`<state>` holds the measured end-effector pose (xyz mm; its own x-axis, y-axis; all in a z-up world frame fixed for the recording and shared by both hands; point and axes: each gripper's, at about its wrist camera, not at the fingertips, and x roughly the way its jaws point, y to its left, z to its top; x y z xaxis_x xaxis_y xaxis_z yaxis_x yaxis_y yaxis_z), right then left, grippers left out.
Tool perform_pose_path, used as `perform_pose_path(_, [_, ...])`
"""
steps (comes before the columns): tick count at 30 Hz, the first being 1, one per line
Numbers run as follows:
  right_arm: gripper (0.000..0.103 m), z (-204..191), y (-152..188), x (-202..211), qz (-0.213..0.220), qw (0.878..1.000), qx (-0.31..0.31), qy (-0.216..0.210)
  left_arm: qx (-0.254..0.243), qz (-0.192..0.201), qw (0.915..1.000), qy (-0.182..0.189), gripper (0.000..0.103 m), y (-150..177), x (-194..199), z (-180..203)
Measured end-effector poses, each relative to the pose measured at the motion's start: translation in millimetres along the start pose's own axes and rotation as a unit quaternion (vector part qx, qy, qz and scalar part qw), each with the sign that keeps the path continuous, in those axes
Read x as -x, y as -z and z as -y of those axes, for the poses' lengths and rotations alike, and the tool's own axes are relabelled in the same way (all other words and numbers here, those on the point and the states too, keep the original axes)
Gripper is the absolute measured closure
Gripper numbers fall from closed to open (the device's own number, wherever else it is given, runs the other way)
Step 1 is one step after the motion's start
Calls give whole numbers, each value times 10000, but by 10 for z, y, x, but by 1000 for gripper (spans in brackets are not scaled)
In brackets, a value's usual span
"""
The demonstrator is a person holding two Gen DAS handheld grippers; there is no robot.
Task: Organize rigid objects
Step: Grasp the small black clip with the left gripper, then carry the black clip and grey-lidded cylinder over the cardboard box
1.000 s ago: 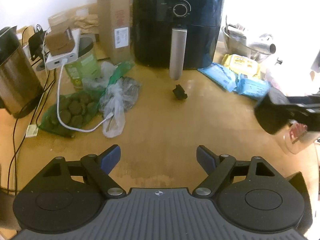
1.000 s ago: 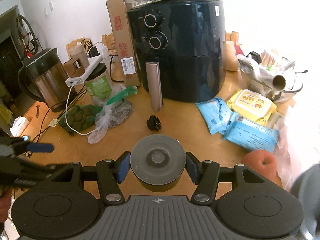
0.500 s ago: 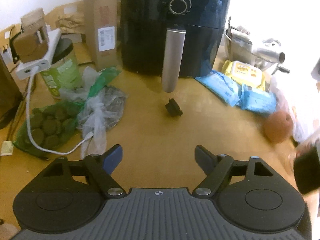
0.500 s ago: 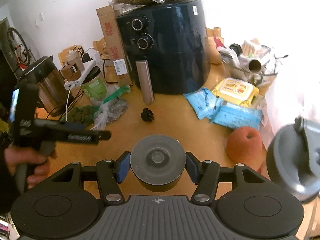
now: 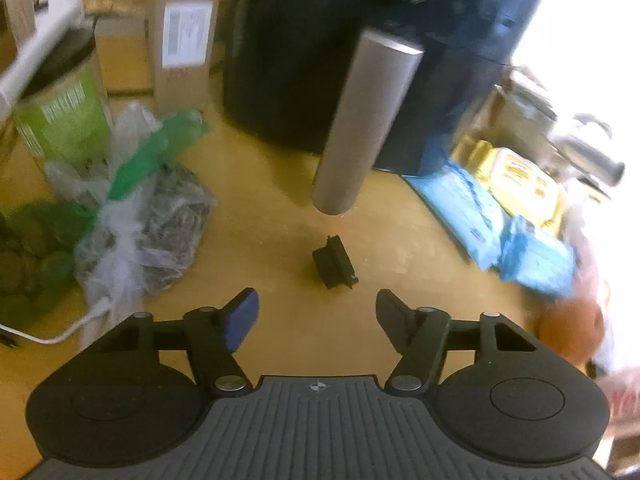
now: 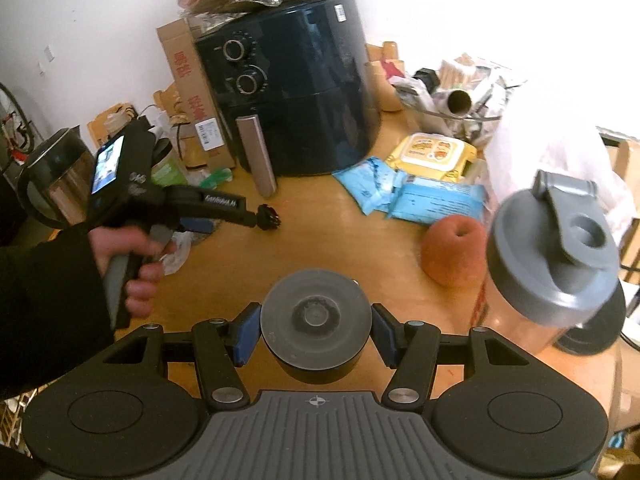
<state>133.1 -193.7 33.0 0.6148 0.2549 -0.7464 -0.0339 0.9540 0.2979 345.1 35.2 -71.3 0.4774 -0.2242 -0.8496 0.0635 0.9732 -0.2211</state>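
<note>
Item 1, left gripper (image 5: 316, 312): empty, fingers (image 5: 240, 316) apart and closing, narrower than 1 second ago. In that time it has advanced on the small black knob-like part (image 5: 334, 262), which now lies on the desk (image 5: 272, 240) just ahead of the gap, at 12 o'clock from the fingertips; no contact yet. From the right wrist view the same gripper (image 6: 256, 220) is held in a hand (image 6: 128, 256) at 9 o'clock, its tip right at the black part (image 6: 269, 217).

Item 2, air fryer (image 5: 320, 60): at 12 o'clock beyond the part, its metal handle (image 5: 360, 120) hanging just above it. Unmoved; it fills more of the view only because the left gripper has closed in.

Item 3, right gripper (image 6: 316, 338): fingers clamped on a round dark-lidded jar (image 6: 315, 320), grip unchanged over the last second.

Item 4, shaker bottle (image 6: 556, 264): grey lid, at 3 o'clock from the jar, newly in view as the right gripper swung that way; an orange fruit (image 6: 454, 250) sits between at 2 o'clock.

Assessment: likely 2 pickups in progress, the jar secured and carried, the black part about to be pinched. Small and irregular, it may slip.
</note>
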Motion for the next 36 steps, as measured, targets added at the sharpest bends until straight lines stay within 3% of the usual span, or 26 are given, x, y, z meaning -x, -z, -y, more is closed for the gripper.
perform_pose_path(5, [42,33,76,48,-28,9999,-124,91,471,-235,9984,199,44,-86,-249,-78])
perform_pose_path(6, [42,41,92,54,-38,9998,-161,108,511,-257,9981,224,46,-96,-281,-83])
perform_pose_path(7, [42,50,102,59,-47,9997,-196,115,557,-283,9977,266,54,-108,-312,-88])
perform_pose_path(11, [42,69,136,88,-53,9995,-279,163,669,-287,9967,356,60,-166,-402,-82])
perform_pose_path(13, [42,84,148,102,-52,9993,-328,183,627,-314,9971,304,80,-199,-436,-52])
perform_pose_path(23, [42,127,188,146,-58,9987,-479,161,102,-404,9991,80,81,-164,-306,82])
perform_pose_path(36, [42,136,217,114,-267,9988,-339,222,-346,-140,9993,-79,81,42,192,208])
